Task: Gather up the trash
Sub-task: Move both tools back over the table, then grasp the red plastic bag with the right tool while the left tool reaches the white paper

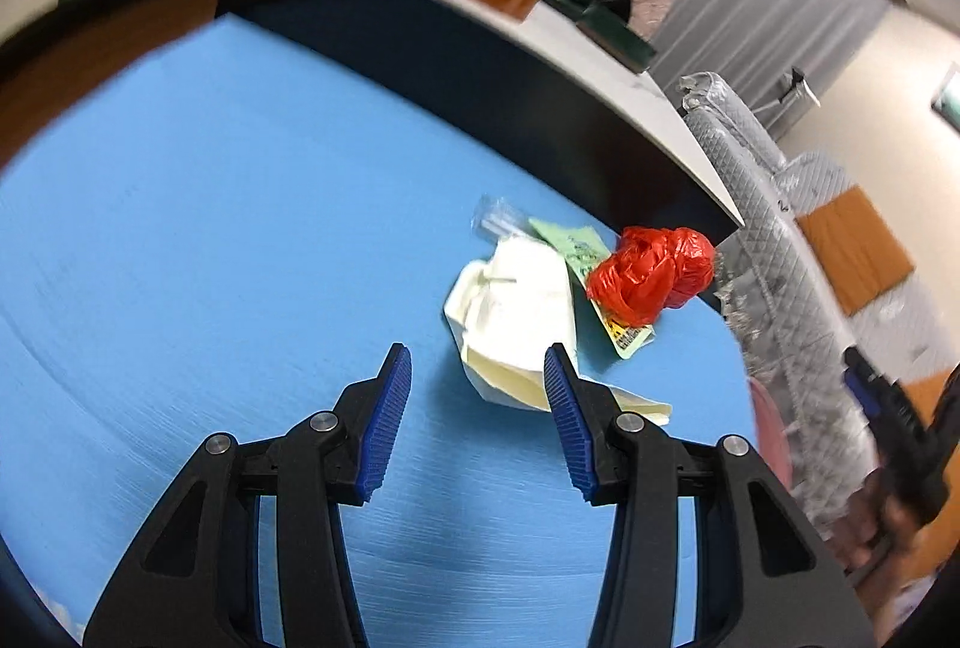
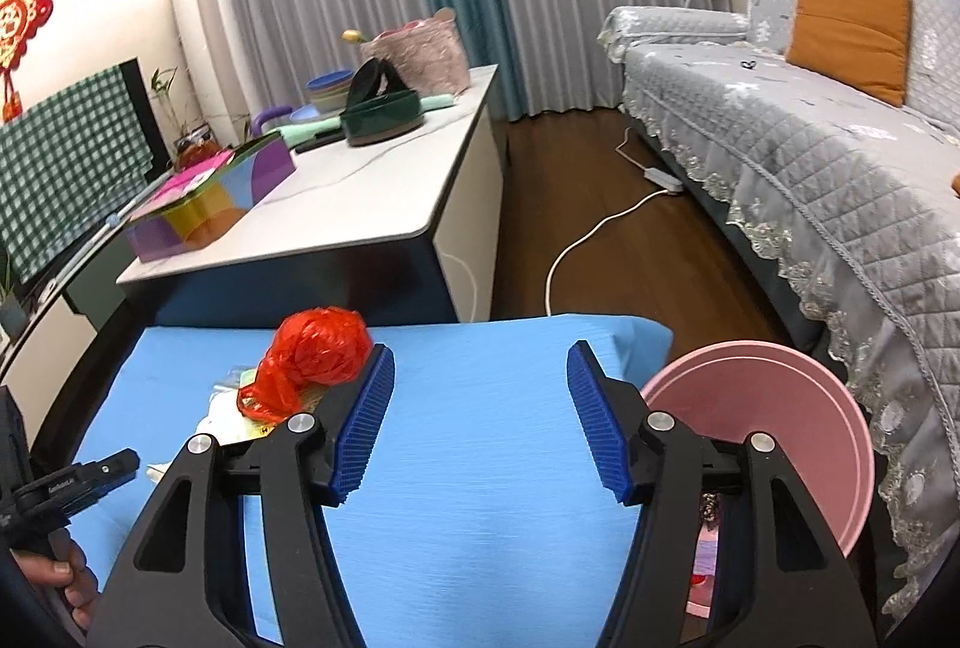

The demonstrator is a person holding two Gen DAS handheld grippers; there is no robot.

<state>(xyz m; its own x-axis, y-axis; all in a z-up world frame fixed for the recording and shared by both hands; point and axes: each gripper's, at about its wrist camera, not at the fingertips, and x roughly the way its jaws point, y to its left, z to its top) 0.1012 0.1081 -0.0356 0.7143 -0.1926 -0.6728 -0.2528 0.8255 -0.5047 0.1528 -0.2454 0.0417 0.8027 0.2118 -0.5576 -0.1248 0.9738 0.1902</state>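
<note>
No trash is yet collected: both the left tool (image 1: 477, 372) and right tool (image 2: 480, 369) are held wide open and empty, while the red bag (image 1: 651, 273), white paper (image 1: 516, 318) and green wrapper (image 1: 570, 240) are left at centre-right on the blue counter (image 1: 210, 228).

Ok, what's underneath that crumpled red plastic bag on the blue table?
The crumpled red plastic bag rests on a pale green printed wrapper, whose yellow-marked end sticks out beneath. How much wrapper lies under it is hidden. A crumpled white paper lies beside.

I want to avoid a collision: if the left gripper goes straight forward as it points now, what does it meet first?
Probably the crumpled white paper. The open left gripper points over the blue cloth toward it, and the paper's near edge lies just beyond the right fingertip. Depth is unclear.
</note>
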